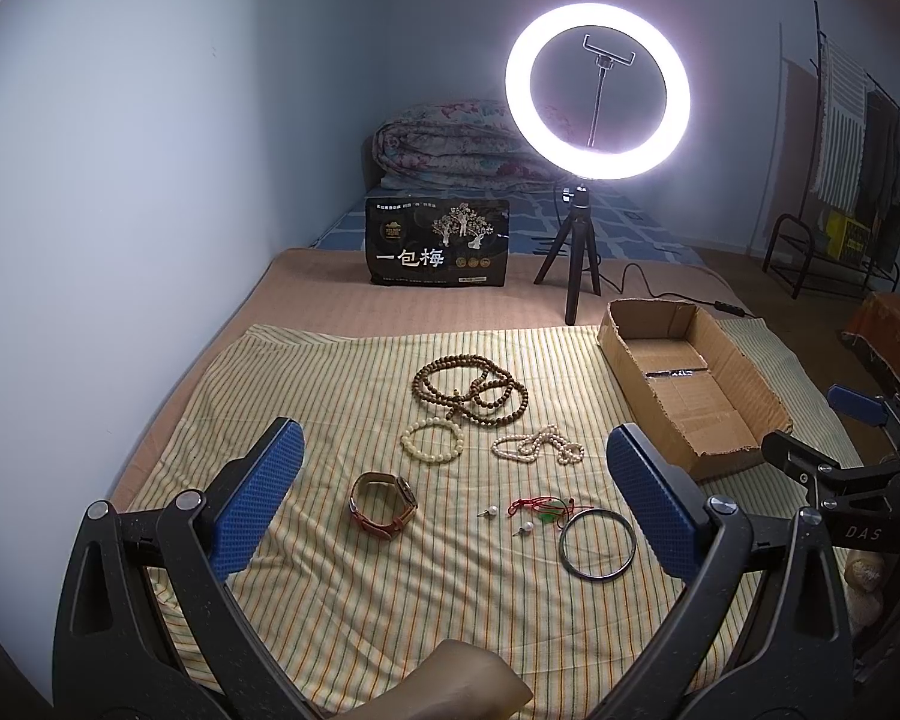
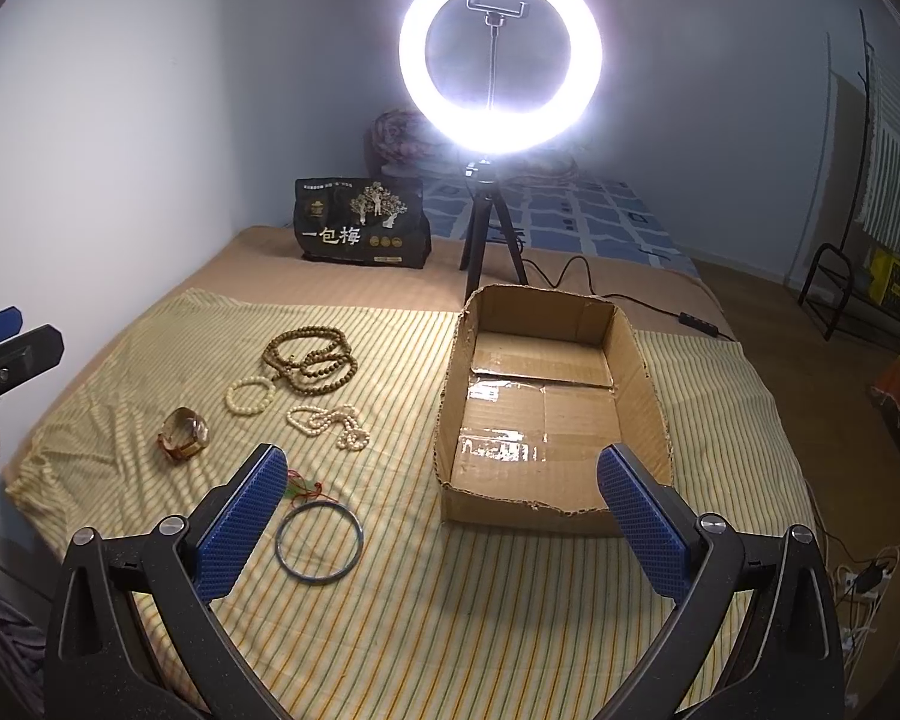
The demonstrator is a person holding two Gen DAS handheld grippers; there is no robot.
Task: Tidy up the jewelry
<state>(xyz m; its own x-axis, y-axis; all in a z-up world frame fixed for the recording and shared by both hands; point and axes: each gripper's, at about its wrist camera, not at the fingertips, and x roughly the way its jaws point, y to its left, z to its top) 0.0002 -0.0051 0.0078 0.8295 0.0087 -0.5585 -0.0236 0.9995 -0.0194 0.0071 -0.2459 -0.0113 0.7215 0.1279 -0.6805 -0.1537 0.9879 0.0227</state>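
Jewelry lies spread on a striped cloth [image 1: 342, 594]: a long wooden bead string [image 1: 471, 390], a pale bead bracelet [image 1: 432, 443], a pearl necklace [image 1: 537, 447], a watch [image 1: 383, 504] with a brown strap, two pearl earrings [image 1: 491, 512], a red-corded green pendant [image 1: 546, 507] and a metal bangle [image 1: 597, 546]. An open, empty cardboard box [image 2: 546, 408] stands to the right. My left gripper [image 1: 456, 492] hovers open above the watch and earrings, holding nothing. My right gripper [image 2: 441, 516] is open too, between the bangle [image 2: 320, 543] and the box's near wall [image 2: 528, 507].
A lit ring light [image 1: 597, 90] on a small tripod stands behind the cloth, its cable trailing right. A black snack bag [image 1: 437, 243] stands beside it. A folded quilt [image 1: 450, 144] lies at the far wall. A clothes rack [image 1: 858, 168] is at the right.
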